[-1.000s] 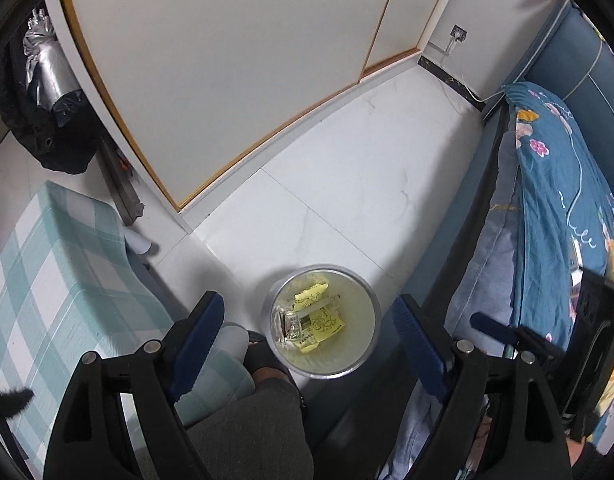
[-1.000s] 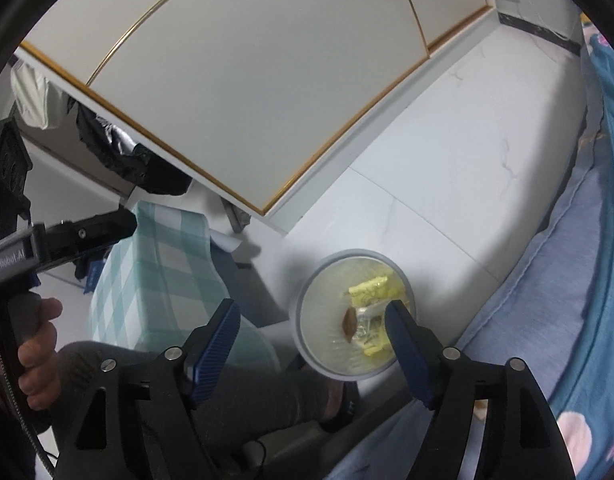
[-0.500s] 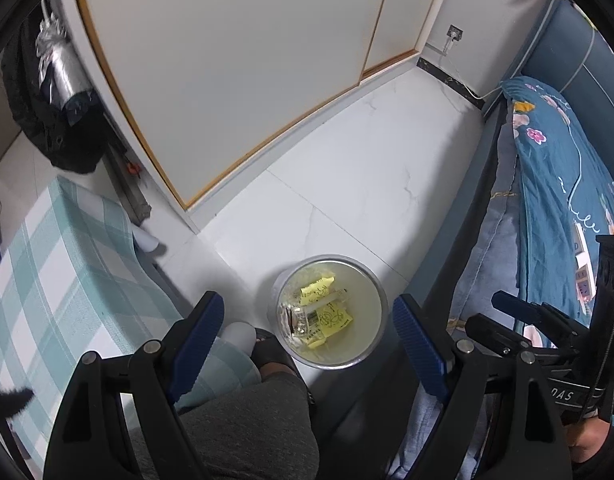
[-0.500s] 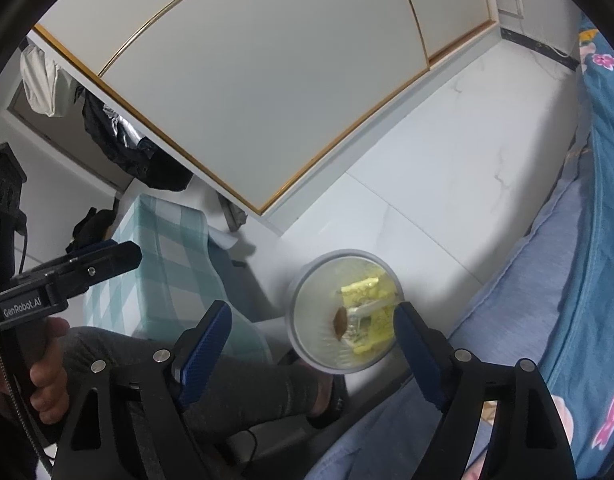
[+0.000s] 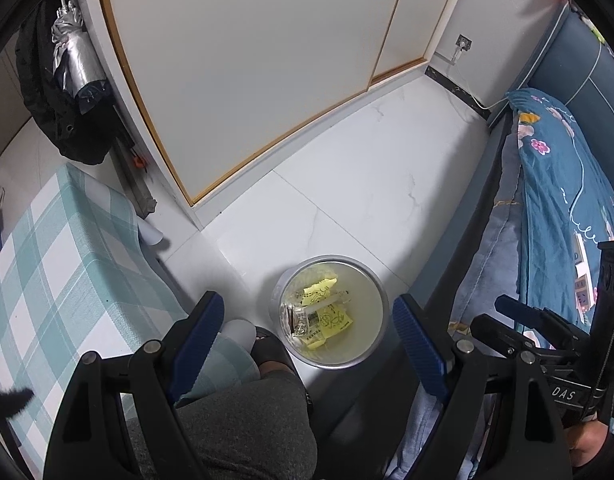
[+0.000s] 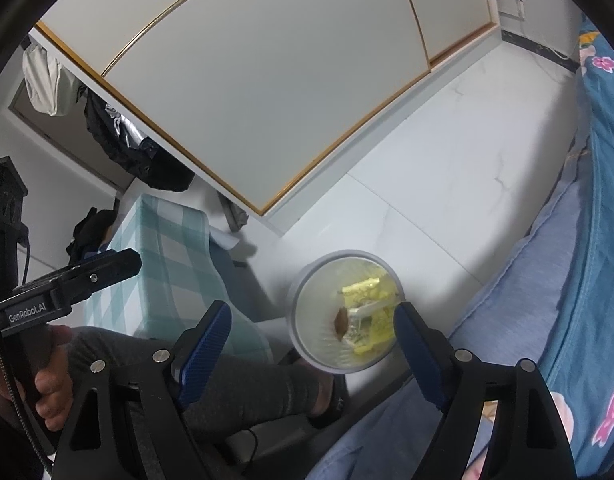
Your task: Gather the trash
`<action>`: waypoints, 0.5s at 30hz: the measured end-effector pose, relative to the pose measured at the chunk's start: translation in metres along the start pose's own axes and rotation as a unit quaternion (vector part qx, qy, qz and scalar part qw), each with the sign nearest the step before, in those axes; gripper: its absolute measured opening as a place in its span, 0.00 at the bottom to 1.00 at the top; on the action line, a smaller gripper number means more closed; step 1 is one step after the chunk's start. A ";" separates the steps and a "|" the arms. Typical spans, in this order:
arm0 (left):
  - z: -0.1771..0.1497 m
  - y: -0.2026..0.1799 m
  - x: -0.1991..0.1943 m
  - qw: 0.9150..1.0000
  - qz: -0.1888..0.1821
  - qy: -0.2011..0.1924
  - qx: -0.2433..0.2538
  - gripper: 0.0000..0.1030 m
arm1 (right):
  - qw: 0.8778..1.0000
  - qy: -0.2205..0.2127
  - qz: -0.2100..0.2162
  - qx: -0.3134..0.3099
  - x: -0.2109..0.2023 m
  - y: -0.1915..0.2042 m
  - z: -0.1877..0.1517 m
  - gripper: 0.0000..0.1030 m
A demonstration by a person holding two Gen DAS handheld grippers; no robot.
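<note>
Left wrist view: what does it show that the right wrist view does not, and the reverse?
Only the left wrist view shows the bed's headboard and the right gripper from the side. Only the right wrist view shows the left gripper from the side and a brown scrap in the bin. Both show the bin with yellow wrappers and a checked cloth.

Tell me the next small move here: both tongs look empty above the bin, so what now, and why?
Probably swing one gripper away from the bin to look for more trash. Left tongs and right tongs are both open and hold nothing, and yellow wrappers already lie inside the bin. No loose trash shows on the white floor.
</note>
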State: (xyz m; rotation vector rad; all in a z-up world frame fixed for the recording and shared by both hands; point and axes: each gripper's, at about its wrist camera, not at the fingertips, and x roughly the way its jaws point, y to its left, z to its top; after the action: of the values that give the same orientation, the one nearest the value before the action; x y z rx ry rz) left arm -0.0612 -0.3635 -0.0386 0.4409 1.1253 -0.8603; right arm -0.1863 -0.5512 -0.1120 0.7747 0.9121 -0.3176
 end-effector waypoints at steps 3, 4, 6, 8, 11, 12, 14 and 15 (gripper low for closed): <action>0.000 0.001 0.000 1.000 0.001 0.000 0.000 0.82 | 1.000 0.001 0.000 0.000 0.000 0.000 0.000 0.81; 0.000 0.000 -0.001 1.000 0.003 -0.002 0.002 0.81 | 1.000 0.000 0.000 0.000 0.000 0.000 -0.001 0.81; 0.000 -0.001 0.000 1.000 0.006 -0.003 0.005 0.82 | 1.000 -0.001 -0.002 -0.001 0.001 0.001 -0.001 0.81; -0.001 -0.002 -0.001 1.000 0.011 -0.008 0.007 0.81 | 1.000 -0.001 -0.001 -0.001 0.001 0.001 -0.001 0.82; -0.001 -0.003 -0.002 1.000 0.014 -0.012 0.011 0.82 | 1.000 -0.001 -0.001 -0.002 0.001 0.002 -0.001 0.82; -0.001 -0.003 -0.003 1.000 0.015 -0.014 0.011 0.81 | 1.000 -0.001 -0.002 -0.002 0.001 0.002 -0.002 0.82; 0.000 -0.002 -0.003 1.000 0.016 -0.017 0.009 0.82 | 1.000 0.000 -0.002 -0.002 0.002 0.003 -0.002 0.82; -0.001 -0.003 -0.003 1.000 0.016 -0.017 0.009 0.81 | 1.000 0.000 -0.002 -0.002 0.002 0.002 -0.002 0.82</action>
State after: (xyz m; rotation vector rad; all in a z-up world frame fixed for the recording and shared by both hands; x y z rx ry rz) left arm -0.0644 -0.3635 -0.0360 0.4568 1.0780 -0.8485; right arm -0.1848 -0.5484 -0.1129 0.7695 0.9134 -0.3189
